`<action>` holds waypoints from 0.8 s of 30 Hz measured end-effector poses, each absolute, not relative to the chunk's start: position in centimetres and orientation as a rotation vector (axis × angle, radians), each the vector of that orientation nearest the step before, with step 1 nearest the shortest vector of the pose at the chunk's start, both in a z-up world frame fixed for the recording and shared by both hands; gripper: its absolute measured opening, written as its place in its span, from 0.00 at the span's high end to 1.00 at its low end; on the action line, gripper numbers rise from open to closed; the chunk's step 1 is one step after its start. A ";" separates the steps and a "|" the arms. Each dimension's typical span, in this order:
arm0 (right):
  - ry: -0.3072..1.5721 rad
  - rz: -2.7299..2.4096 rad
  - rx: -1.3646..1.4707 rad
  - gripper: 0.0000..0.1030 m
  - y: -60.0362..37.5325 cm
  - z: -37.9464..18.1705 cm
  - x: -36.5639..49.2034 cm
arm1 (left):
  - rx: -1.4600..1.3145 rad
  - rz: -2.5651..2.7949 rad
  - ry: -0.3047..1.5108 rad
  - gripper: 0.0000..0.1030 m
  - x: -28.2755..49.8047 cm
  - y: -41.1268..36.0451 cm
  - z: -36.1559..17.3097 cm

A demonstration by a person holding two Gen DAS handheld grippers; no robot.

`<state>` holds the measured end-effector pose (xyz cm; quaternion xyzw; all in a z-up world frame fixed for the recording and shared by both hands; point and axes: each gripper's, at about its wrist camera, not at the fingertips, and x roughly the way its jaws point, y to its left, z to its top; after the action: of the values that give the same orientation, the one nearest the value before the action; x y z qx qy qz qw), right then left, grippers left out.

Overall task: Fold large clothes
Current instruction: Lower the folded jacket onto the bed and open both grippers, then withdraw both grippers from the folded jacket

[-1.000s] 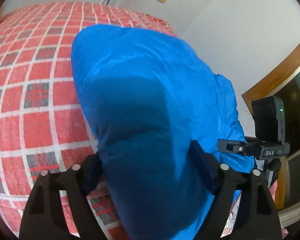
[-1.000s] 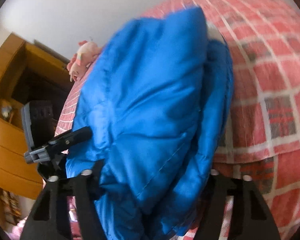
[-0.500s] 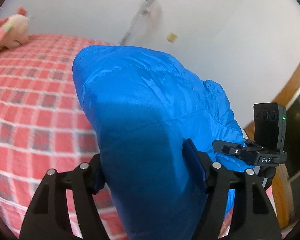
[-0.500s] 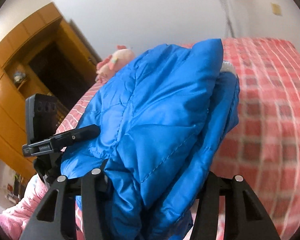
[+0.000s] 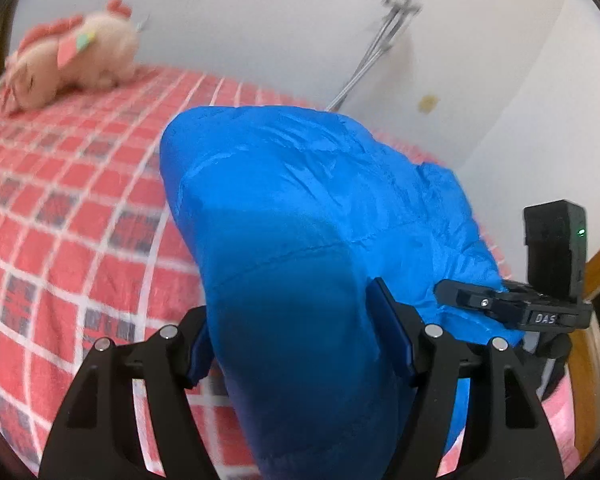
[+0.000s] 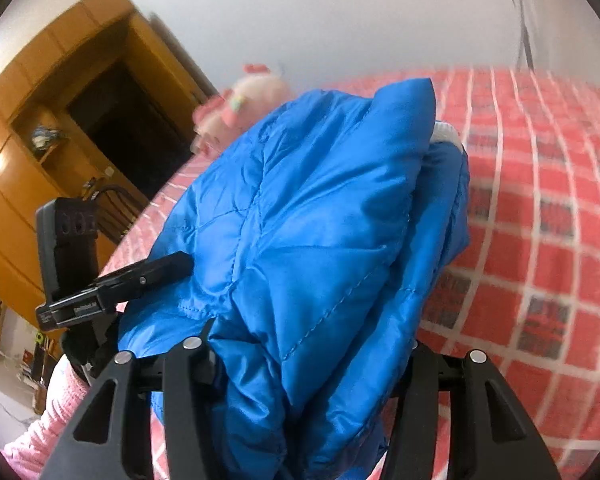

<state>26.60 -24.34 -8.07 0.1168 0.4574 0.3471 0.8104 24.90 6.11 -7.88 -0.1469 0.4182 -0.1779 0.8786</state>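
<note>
Nearest: left claw (image 5: 296, 344) clamped on thick bunch of blue puffer jacket (image 5: 300, 216), fabric filling gap btw pads. Right claw (image 6: 304, 364) likewise gripping jacket (image 6: 308, 240), quilted layers doubled over w/ white lining bit peeking at far edge. Jacket apparently lifted, held above red checked bed (image 5: 60, 200), spanning both claws. Step, prob.: carrying folded bundle mid-fold, not yet laid down. Next, likely: lower onto bed, keep layers aligned, ease both grips together so fold doesn't spring open — puffy, slippery fabric. Farther back: pink plush toy (image 5: 72, 60) near wall; wooden wardrobe (image 6: 40, 120) beyond.
</note>
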 end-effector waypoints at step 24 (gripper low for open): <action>0.975 0.577 0.179 0.29 -28.5 -7.6 21.4 | -0.134 -0.262 0.828 0.19 17.7 4.8 -7.2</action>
<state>21.38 -28.46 -7.56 0.0849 0.4614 0.2728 0.8399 17.68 4.77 -7.24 -0.0647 0.4009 -0.1268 0.9050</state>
